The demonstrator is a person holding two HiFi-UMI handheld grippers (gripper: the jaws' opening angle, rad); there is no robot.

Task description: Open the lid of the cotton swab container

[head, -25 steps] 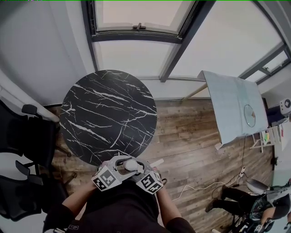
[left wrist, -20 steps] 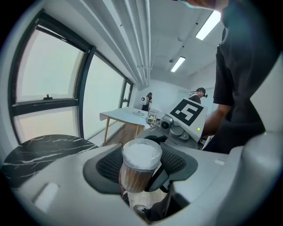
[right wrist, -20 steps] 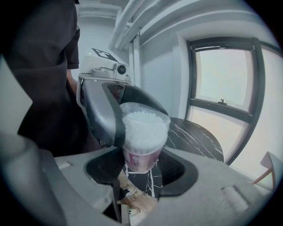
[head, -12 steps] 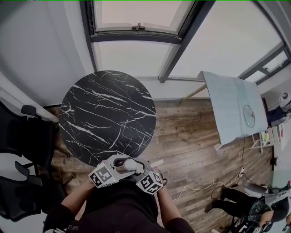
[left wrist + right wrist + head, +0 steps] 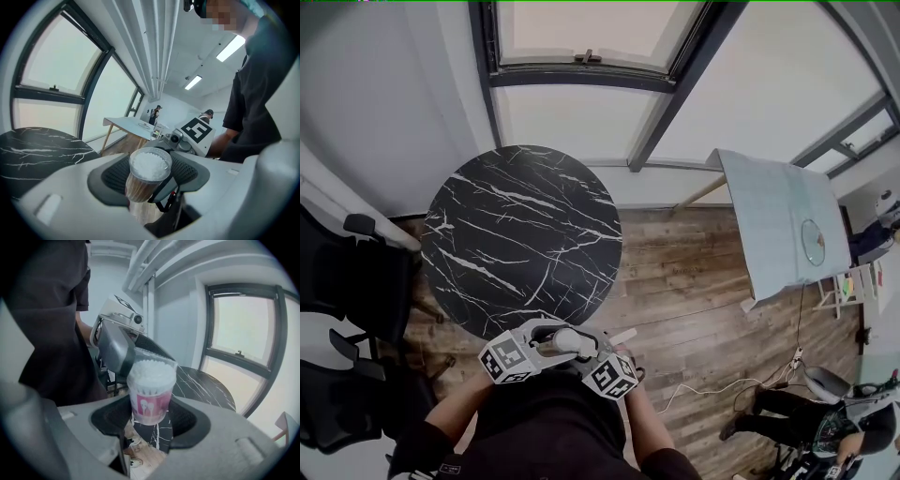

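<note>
Plastic cotton swab container (image 5: 151, 401): clear, with a pink label and white swab tips packed at the top. It is held in the air between both grippers and rests on nothing. It sits close to the person's dark shirt (image 5: 553, 427), just on the near side of the round black marble table (image 5: 525, 234), above the wood floor (image 5: 703, 281).

Right gripper (image 5: 150, 417): jaws clamped on the labelled lower body, one pad touching each side. The container looks upright in the right gripper view.

Left gripper (image 5: 149, 174): comes in from the left, jaws closed around the top end of the container, with the pads against both sides of the rim. The swab tips face its camera.

Clear lid (image 5: 161, 357): its edge shows at the far side of the tips in the right gripper view. Seated or lifted, cannot tell.

In the head view the two grippers meet at the container, left one at left, right one at right.

Surroundings:
- Large window (image 5: 581, 37) beyond the far side of the table.
- White table (image 5: 783, 220) at right.
- Black chairs (image 5: 347, 291) at left.
- White cable (image 5: 712, 386) on the floor at near right.
- Another person (image 5: 853, 427) in the near right corner.
</note>
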